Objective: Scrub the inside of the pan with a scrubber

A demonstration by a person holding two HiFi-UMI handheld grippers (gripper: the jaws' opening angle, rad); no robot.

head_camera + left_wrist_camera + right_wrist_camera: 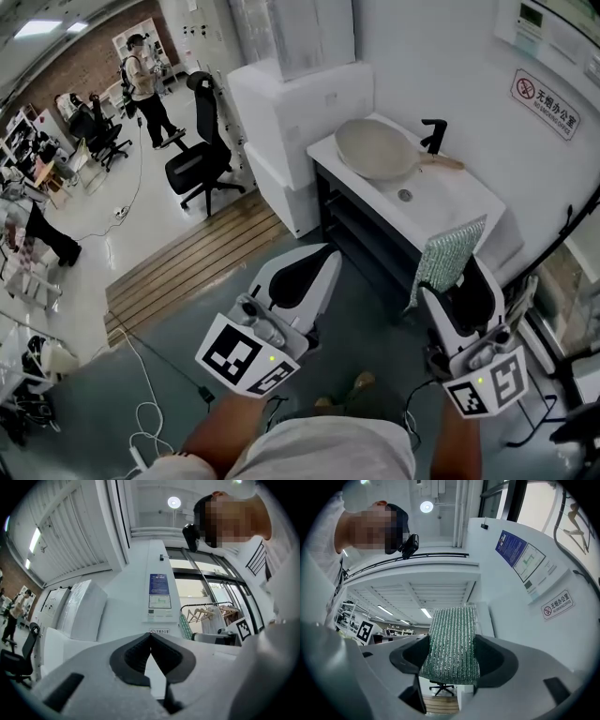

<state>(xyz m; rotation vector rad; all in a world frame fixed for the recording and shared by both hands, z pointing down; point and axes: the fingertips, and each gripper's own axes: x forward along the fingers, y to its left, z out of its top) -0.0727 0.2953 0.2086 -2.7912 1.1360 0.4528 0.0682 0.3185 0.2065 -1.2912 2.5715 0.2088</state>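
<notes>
1. Head view: the round cream-coloured pan (375, 148) sits at the far left end of the white desk (459, 208). It lies beside the sunken basin (405, 195) and below the black tap (433, 134).
2. The pan's long axis runs across the picture, with the bowl to the left and the pale handle (442, 161) reaching right toward the wall.
3. The right gripper (459, 281) is clamped on a green, ribbed, glittery scrubber (450, 255). The scrubber stands up out of the gripper as a flat strip.
4. In the right gripper view the scrubber (453, 644) fills the gap between the dark pads of the right gripper (453, 665).
5. The left gripper (321, 255) is fully closed and holds nothing. In the left gripper view the tips of the left gripper (150, 634) meet, with only the wall beyond them.
6. The coming move turns on this: the pan lies ahead of both grippers and well apart from them. It is up and a little left of the scrubber, and up and right of the left gripper.
7. The right gripper is beside the desk's near end, so I judge it better placed to bring the scrubber over the bowl. The left gripper could steady the handle.
8. Neither gripper view shows the pan, since both look up at wall and ceiling.
9. The scrubber's lower end is buried between the pads.
10. I cannot tell whether the pan's inside is soiled, nor whether the pan rests flat or tilted.
</notes>
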